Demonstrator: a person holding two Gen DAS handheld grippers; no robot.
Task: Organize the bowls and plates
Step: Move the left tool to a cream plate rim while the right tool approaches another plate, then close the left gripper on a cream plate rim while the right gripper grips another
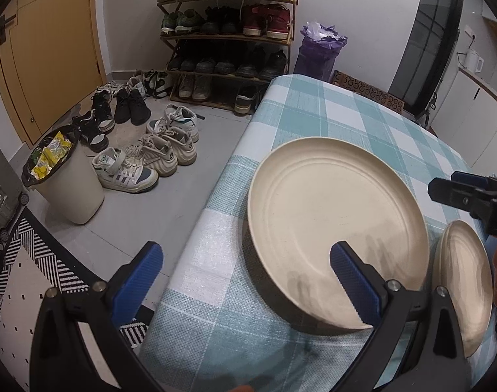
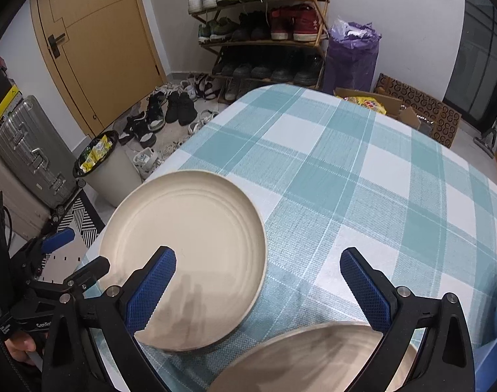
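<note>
Now both grippers, left (image 1: 248, 281) and right (image 2: 258, 285), hang wide apart, gripping nothing, above the big plate (image 1: 336, 225); a second plate (image 1: 464, 281) lies beside it.

Large plate (image 1: 333, 228) on table (image 1: 314, 114) near left edge; second plate (image 1: 461, 277) just right, nearer person.

Two cream plates, round, with raised rims and faint rings inside, both empty and right side up, flat on the checked tablecloth (image 2: 346, 163). Larger-looking plate (image 1: 336, 228) near the cloth's left edge, its rim close to the drop toward the floor. Second plate (image 1: 462, 284) just beside it to the right, a narrow strip of cloth showing between the two, only partly in view.
</note>
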